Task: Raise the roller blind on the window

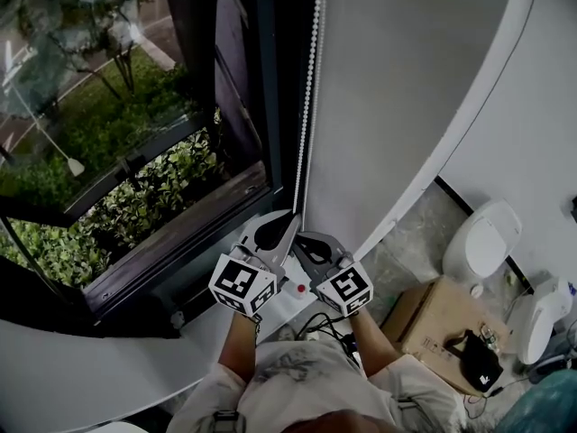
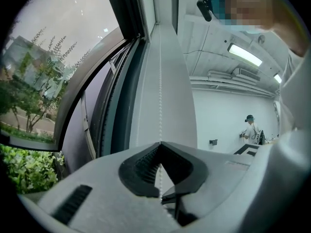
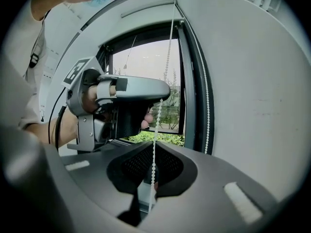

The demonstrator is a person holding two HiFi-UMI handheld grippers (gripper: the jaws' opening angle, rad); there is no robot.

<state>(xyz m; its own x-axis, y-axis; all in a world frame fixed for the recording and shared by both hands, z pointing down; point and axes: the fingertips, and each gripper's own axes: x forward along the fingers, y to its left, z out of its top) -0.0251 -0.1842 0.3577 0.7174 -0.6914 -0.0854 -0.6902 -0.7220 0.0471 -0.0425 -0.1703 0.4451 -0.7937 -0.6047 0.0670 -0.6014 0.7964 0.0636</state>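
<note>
Chain (image 1: pixel 312 70): top cut off by the head view's upper edge; lower end hidden behind left gripper (image 1: pixel 289 223) and right gripper (image 1: pixel 304 240).
Left hand (image 3: pixel 91 99): mostly hidden by its gripper, left of centre in the right gripper view.
Far person (image 2: pixel 250 128): too small to tell more, right of the left gripper view.
Black thing (image 1: pixel 479 361) on box (image 1: pixel 422 321): cannot tell what, lower right of head view.
Blue thing (image 1: pixel 546 406): cut off by that corner.
Trees (image 1: pixel 86 16): blurred by glass reflections, upper left.

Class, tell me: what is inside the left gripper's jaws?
The shut jaws of the left gripper pinch the chain at their tips. Beads at the pinch are covered; below it, the chain shows again.
</note>
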